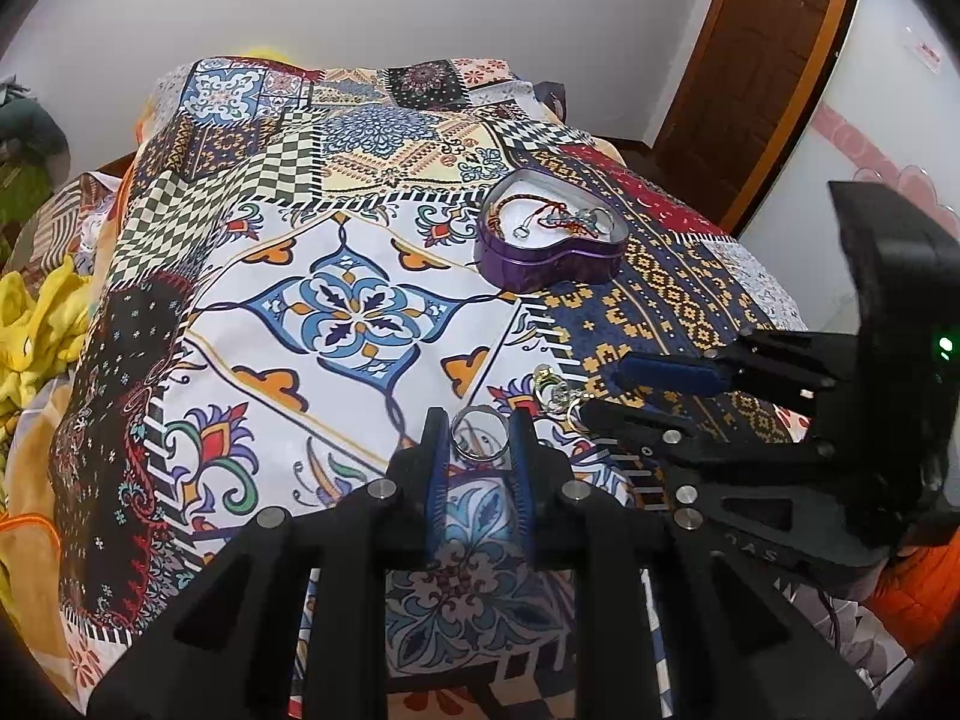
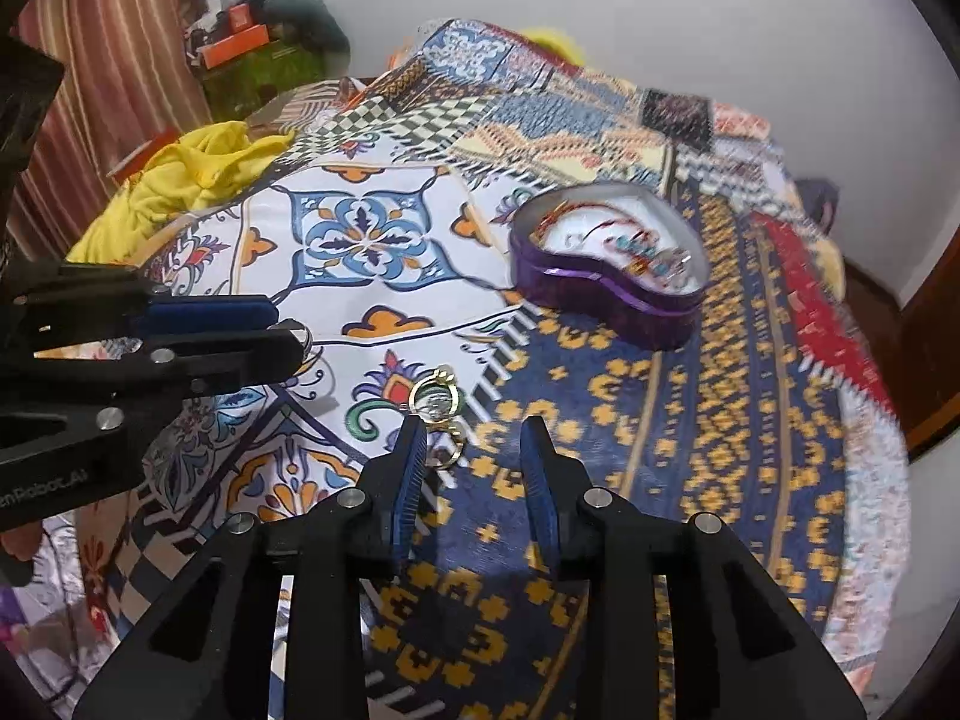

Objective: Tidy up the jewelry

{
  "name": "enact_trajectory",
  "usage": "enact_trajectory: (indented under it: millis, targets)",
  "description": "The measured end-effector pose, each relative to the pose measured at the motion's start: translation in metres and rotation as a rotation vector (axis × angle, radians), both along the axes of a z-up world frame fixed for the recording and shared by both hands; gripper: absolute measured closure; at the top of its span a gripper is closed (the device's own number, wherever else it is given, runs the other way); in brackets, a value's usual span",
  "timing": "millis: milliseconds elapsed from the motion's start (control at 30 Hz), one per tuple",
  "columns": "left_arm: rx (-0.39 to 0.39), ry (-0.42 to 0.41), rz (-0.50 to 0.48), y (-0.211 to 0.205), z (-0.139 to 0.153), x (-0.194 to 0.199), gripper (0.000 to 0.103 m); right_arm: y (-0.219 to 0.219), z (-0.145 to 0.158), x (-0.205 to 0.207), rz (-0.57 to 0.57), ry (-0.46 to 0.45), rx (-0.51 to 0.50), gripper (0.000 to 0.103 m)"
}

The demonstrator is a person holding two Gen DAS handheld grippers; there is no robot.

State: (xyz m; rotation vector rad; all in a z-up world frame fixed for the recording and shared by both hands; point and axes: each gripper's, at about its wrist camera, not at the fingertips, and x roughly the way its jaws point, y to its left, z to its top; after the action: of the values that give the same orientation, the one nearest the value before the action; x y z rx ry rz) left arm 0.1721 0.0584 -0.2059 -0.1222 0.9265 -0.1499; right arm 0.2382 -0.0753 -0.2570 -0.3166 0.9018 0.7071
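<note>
A purple heart-shaped box [image 1: 549,252] stands open on the patterned bedspread and holds several bracelets and rings; it also shows in the right wrist view [image 2: 606,294]. A wide silver ring [image 1: 479,433] lies between the fingertips of my left gripper [image 1: 477,441], whose jaws stand on both sides of it and look closed on it. Gold rings [image 1: 555,390] lie just to its right, also in the right wrist view [image 2: 435,402]. My right gripper [image 2: 471,450] is open, its left fingertip beside the gold rings [image 2: 450,450]. It shows from the side in the left view [image 1: 606,387].
The patchwork bedspread [image 1: 336,312] covers the bed. Yellow cloth [image 2: 186,174] lies bunched at the left edge. A wooden door [image 1: 762,60] stands at the far right, with a white wall behind the bed. Boxes and clutter [image 2: 252,42] sit beyond the bed's left.
</note>
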Motion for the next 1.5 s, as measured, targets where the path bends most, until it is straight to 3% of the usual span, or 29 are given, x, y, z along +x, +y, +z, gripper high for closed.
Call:
enact_trajectory:
  millis: [133, 200, 267, 567, 1033, 1500]
  targets:
    - [-0.007, 0.008, 0.012, 0.006, -0.002, 0.001, 0.084, 0.001, -0.006, 0.003, -0.001, 0.005, 0.006, 0.075]
    - [-0.014, 0.01, 0.017, 0.009, -0.004, 0.001, 0.084, 0.003, -0.008, 0.001, 0.011, -0.005, -0.002, 0.093]
    - [-0.019, 0.01, 0.018, 0.009, -0.005, 0.002, 0.084, 0.006, -0.009, -0.003, 0.029, -0.02, -0.008, 0.095]
    - [-0.027, 0.008, 0.009, 0.001, -0.004, 0.005, 0.084, -0.002, -0.001, -0.005, 0.022, -0.027, 0.022, 0.097]
    - [0.008, -0.044, -0.038, -0.02, 0.019, 0.014, 0.084, -0.034, 0.051, 0.01, -0.075, -0.152, 0.1, 0.097]
    - [0.01, -0.107, -0.075, -0.039, 0.041, 0.049, 0.084, -0.058, 0.088, 0.036, -0.154, -0.227, 0.183, 0.097]
